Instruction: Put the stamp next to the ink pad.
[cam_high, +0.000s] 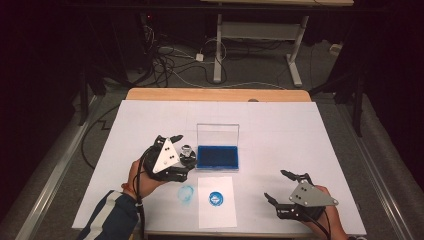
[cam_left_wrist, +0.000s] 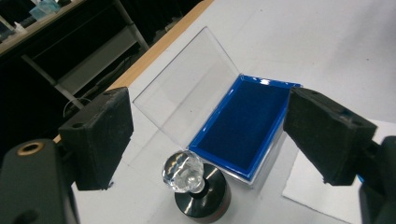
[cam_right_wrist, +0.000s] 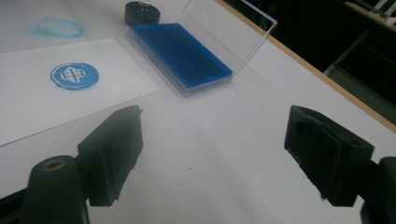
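A round black stamp with a clear crystal knob (cam_left_wrist: 195, 184) stands on the white table cover beside an open ink pad case (cam_left_wrist: 243, 126). The case has a blue pad, and its clear lid (cam_left_wrist: 187, 88) stands tilted back. My left gripper (cam_left_wrist: 210, 135) is open, with a jaw on either side of the stamp (cam_high: 187, 152) and neither pad touching it. In the high view the left gripper (cam_high: 179, 156) is just left of the case (cam_high: 218, 156). My right gripper (cam_high: 278, 186) is open and holds nothing near the front right of the table. In its own view the right gripper (cam_right_wrist: 217, 154) hangs over bare cover, with the case (cam_right_wrist: 182, 53) and the stamp (cam_right_wrist: 142, 13) beyond.
A white paper sheet (cam_high: 216, 212) with a round blue stamp print (cam_high: 216, 198) lies in front of the case. A blue smudged ring (cam_high: 186, 192) marks the cover left of it. The table's wooden far edge (cam_high: 215, 94) borders a floor with cables and another table's legs.
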